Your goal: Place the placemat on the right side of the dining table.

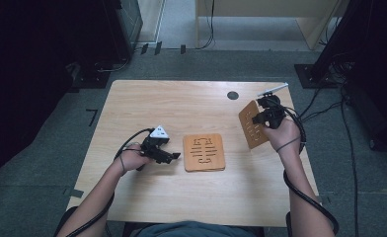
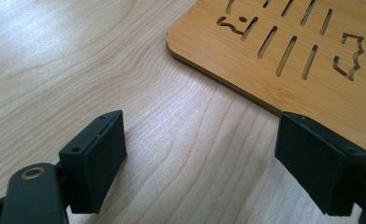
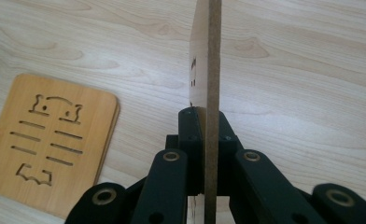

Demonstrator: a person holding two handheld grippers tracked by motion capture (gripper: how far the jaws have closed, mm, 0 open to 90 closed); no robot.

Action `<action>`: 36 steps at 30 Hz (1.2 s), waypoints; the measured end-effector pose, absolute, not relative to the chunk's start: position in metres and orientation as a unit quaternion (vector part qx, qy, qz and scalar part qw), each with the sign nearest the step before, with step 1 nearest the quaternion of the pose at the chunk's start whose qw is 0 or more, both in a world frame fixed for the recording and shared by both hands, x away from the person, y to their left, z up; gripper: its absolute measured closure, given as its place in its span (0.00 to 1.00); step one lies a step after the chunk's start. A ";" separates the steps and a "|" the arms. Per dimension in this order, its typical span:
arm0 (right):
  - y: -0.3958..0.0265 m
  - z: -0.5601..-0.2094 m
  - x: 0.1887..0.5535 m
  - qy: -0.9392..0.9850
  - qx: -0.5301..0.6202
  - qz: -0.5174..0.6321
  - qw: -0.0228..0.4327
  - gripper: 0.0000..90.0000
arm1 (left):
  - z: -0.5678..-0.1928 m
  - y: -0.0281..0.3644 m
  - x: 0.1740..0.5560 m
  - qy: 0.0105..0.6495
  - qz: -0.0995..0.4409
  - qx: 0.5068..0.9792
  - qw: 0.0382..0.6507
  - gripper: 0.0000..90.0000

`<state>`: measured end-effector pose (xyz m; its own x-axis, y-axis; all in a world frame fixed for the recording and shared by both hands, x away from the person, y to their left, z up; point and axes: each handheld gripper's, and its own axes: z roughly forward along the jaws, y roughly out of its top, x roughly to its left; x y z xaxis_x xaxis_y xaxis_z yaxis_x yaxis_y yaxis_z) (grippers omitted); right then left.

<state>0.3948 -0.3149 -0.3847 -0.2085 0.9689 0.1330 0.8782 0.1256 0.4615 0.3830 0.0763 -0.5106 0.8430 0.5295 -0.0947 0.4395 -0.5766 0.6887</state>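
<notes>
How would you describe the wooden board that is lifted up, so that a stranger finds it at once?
Look at the right side of the light wooden table, near the small dark round hole. There the right tool grips a thin board with cut-out slots, raised and tilted. The other board lies flat at the table's middle.

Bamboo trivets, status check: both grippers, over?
Right gripper shut on lifted trivet, held on edge. Left gripper open, empty, beside flat trivet on table. Nothing blocking.

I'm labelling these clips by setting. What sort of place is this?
Likely a lab or recording workspace: a bare wooden table on grey carpet, cables trailing across the floor, dark equipment stands around it.
</notes>
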 end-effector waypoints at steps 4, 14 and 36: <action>-0.318 -0.386 0.397 0.741 0.625 0.222 0.102 0.97 | -0.511 0.076 0.383 0.274 0.061 0.886 0.370 0.17; -0.323 -0.386 0.402 0.736 0.632 0.216 0.107 0.97 | -0.511 0.076 0.383 0.275 0.062 0.885 0.371 0.17; -0.339 -0.385 0.424 0.716 0.660 0.197 0.116 0.97 | -0.512 0.075 0.382 0.274 0.065 0.884 0.373 0.17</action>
